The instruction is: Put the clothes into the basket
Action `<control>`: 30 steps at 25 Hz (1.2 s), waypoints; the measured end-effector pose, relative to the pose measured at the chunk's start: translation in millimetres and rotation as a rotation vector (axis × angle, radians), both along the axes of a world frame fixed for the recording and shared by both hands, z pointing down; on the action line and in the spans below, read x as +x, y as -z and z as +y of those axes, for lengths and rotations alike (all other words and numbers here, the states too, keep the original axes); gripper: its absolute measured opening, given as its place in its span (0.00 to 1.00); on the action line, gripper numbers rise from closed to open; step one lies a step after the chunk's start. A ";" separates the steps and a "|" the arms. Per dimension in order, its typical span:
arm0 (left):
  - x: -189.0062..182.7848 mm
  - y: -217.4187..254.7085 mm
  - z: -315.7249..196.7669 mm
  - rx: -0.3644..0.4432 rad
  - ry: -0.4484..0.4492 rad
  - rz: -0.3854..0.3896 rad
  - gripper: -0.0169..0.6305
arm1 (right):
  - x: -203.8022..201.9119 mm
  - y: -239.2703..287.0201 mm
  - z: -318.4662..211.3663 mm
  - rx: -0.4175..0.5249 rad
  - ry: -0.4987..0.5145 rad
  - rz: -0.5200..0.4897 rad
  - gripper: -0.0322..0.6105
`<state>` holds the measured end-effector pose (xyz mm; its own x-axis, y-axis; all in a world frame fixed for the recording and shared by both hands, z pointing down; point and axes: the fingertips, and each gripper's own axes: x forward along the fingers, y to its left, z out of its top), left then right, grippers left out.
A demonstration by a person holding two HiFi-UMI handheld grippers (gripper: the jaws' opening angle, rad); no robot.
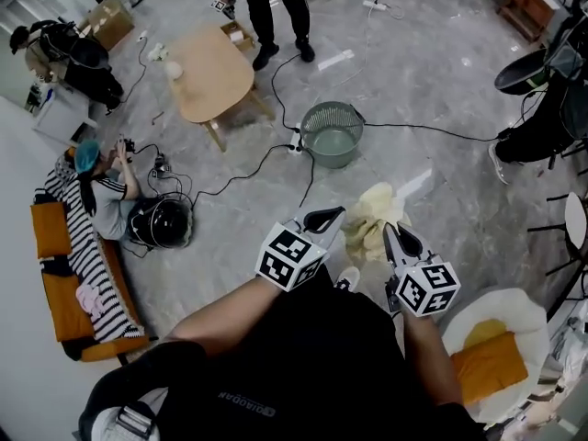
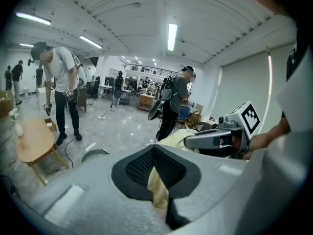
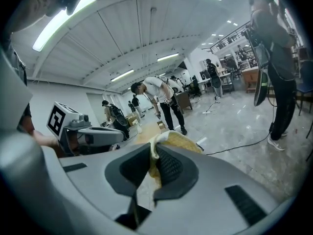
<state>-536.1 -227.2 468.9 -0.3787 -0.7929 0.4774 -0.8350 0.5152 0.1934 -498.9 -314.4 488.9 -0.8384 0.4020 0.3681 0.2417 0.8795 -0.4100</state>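
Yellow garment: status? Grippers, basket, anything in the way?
Left gripper and right gripper both shut on yellow garment, held off the floor. Green basket ahead, looks empty. Floor cable beside it.

Grey marble floor (image 1: pixel 441 90) crossed by cables (image 1: pixel 413 129); oval wooden table (image 1: pixel 211 72); orange sofa (image 1: pixel 50 230) (striped throw) along floor's left edge; ceiling strip lights (image 2: pixel 171 35).

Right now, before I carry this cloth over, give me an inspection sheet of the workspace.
Surface: glossy grey floor.
Job's things: pale yellow cloth held up between the grippers; green basket on the floor ahead, nothing seen inside.
Clutter: black helmet on the floor.
Grippers: left gripper and right gripper both shut on the cloth.
Cables: black cables cross the floor beside the basket.
Surroundings: wooden table, orange sofa, seated person, standing person.
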 end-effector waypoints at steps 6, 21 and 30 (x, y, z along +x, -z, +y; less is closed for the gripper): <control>-28.5 -9.6 3.2 -0.012 0.036 0.006 0.03 | -38.0 -4.9 -8.8 0.012 0.018 0.017 0.11; -184.8 -31.2 27.3 0.012 0.093 0.055 0.03 | -177.4 -30.6 12.2 0.037 0.065 0.142 0.11; -260.4 -48.0 61.3 0.001 0.102 0.072 0.03 | -251.5 -59.4 28.7 0.056 0.065 0.200 0.11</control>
